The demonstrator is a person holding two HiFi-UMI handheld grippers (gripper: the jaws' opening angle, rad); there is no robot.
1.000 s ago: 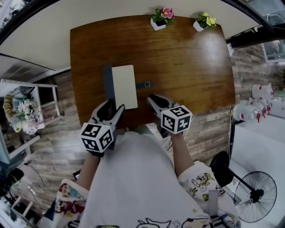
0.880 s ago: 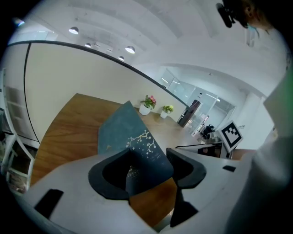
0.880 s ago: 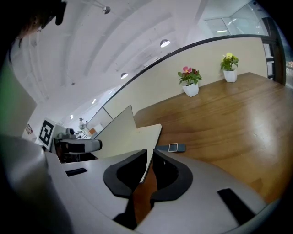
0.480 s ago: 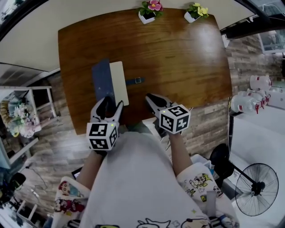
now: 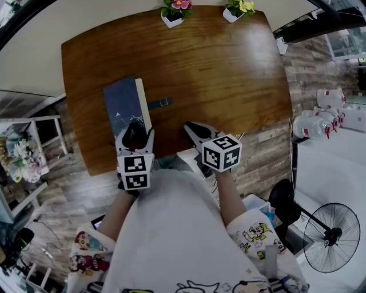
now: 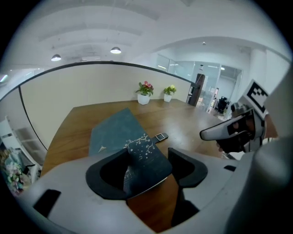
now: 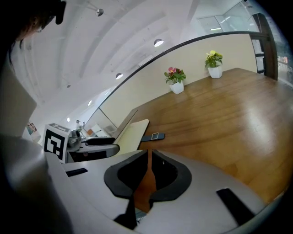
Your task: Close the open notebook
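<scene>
Head view first: looking steeply down on a big brown wooden table [image 5: 229, 74], with a curved cream wall along its far side. Off on the floor at the near right, a black standing fan [image 5: 331, 234].

Next biggest on the table, the notebook [image 5: 121, 103], sitting at the near left with the dark blue cover up and a thin cream strip of pages showing along its right edge. Seen from the right gripper view, though, that cover is tilted up off the cream page, so not flat shut yet.

Both forearms stretched forward from the body, side by side, grippers angled down toward the near table edge, marker cubes facing up. Left gripper [image 5: 135, 130] parked right over the notebook's near end. In the left gripper view, jaws spread wide, with the near corner of the blue cover poking in between and not visibly squeezed. Can't say whether touching a pad or not.

Right gripper [image 5: 191, 129] off to the right, over the near edge of the wood, clear of the notebook. Jaws pretty much together, just a thin slit, nothing in it.

Smaller stuff: two white flower pots at the far edge, pink blooms [image 5: 173, 12] and yellow [image 5: 236, 10]. Smallest: a blue strap with a metal buckle [image 5: 163, 102] sticking out right of the notebook, flat on the wood.
</scene>
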